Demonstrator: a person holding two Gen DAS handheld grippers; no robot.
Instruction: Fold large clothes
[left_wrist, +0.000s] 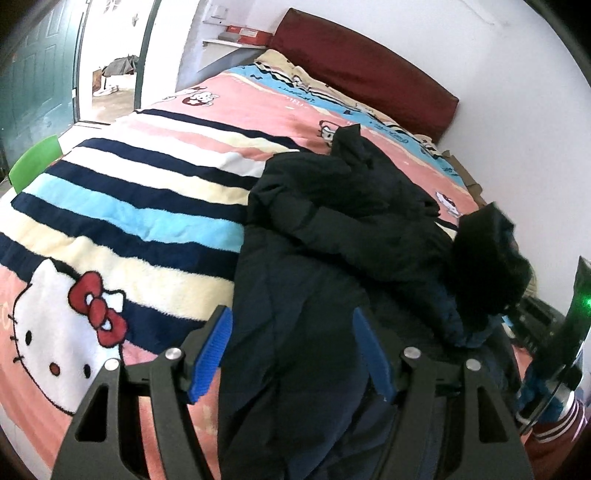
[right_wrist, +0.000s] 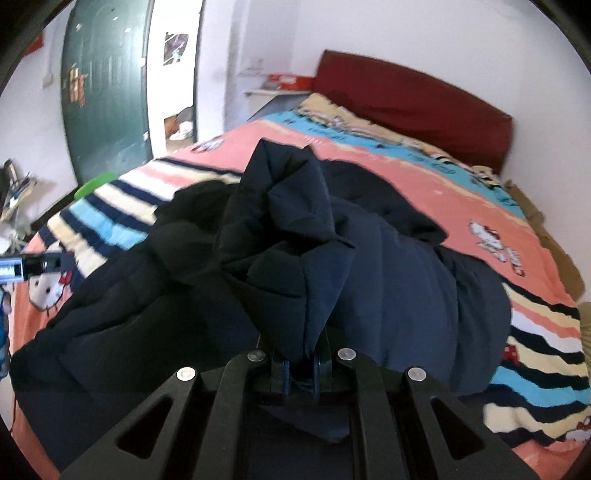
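The right gripper (right_wrist: 301, 363) sits low over the bed, its fingers pinched tight on a raised fold of the dark navy padded jacket (right_wrist: 388, 280). The left gripper (left_wrist: 291, 350) hovers with blue-padded fingers (left_wrist: 210, 354) spread wide, holding nothing, the jacket's near edge between them. The jacket lies crumpled on the striped pink, cream and blue cartoon-cat blanket (left_wrist: 140, 206); bare blanket stretches left of it. Beyond, the dark red padded headboard (left_wrist: 365, 70) meets a white wall.

Bright daylight from the doorway (left_wrist: 110, 74) at ten o'clock, right view motion-blurred, both fisheye-bent (corners vignetted black)
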